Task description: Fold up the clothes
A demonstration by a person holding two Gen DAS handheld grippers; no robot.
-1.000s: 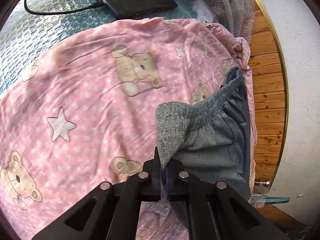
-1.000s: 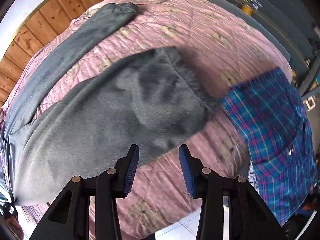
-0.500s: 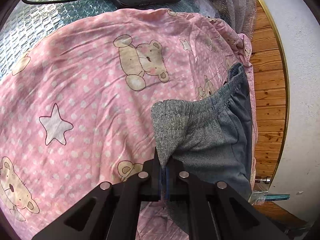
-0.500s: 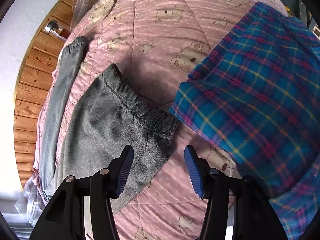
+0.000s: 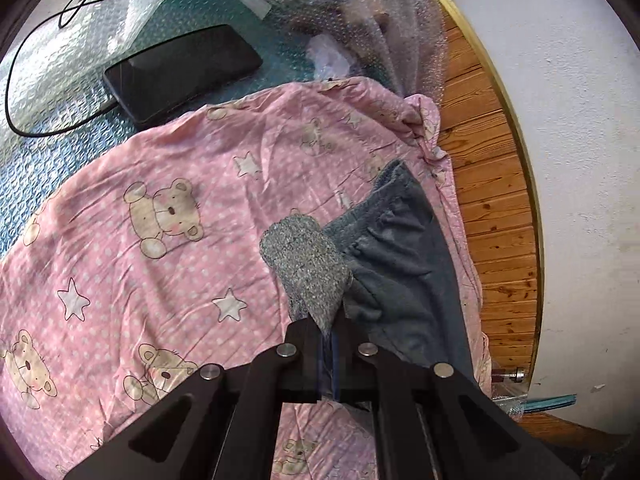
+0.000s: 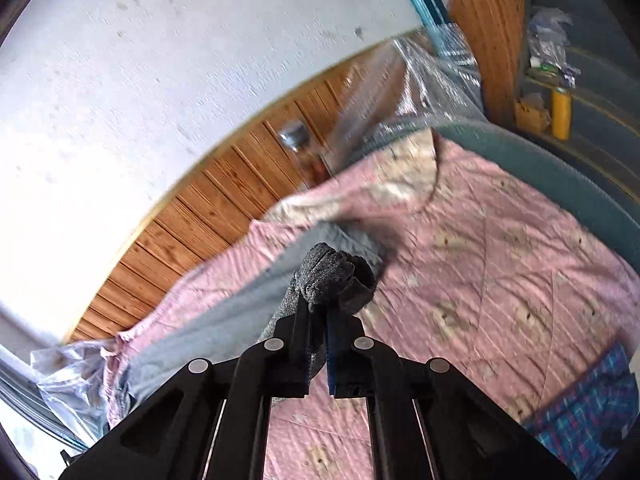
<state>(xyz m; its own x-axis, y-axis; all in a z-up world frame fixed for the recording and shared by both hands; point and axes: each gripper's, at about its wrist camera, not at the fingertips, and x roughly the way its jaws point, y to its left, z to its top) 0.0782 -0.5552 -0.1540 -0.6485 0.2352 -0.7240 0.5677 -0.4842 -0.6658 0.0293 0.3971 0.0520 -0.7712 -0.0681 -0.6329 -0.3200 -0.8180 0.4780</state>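
The left claw (image 5: 327,344) was clenched on a corner of the grey trousers (image 5: 400,264), a flap of the knit fabric standing up from between its closed jaws. The right claw (image 6: 318,332) was likewise clenched on a bunched wad of the same grey cloth, the roll of fabric bulging just ahead of its tips. Both pinches sat at what looked like the waistband end, the gathered elastic showing just beyond the left claw.

The trousers lay along the far edge of the pink sheet (image 5: 160,272), beside the wood panel (image 5: 492,216) and the wall; in the right view one long grey leg trailed back toward the sheet's corner.

Judging from this, the step in hand was a two-handed lift of one end, to carry it over the rest of the garment for a fold. The next move would call for both claws to travel together at an even height, keeping the cloth taut between them, and to lay the held end squarely on the legs before letting go.

Much was hard to make out. The right view was smeared with blur, so the sheet's pattern and the trouser edges ran together. The cuffs were not visible in either view. The plaid shirt (image 6: 584,412) was cut off at the frame's edge, and the claw bodies hid the cloth beneath them. A phone (image 5: 182,72) lay beyond the sheet.
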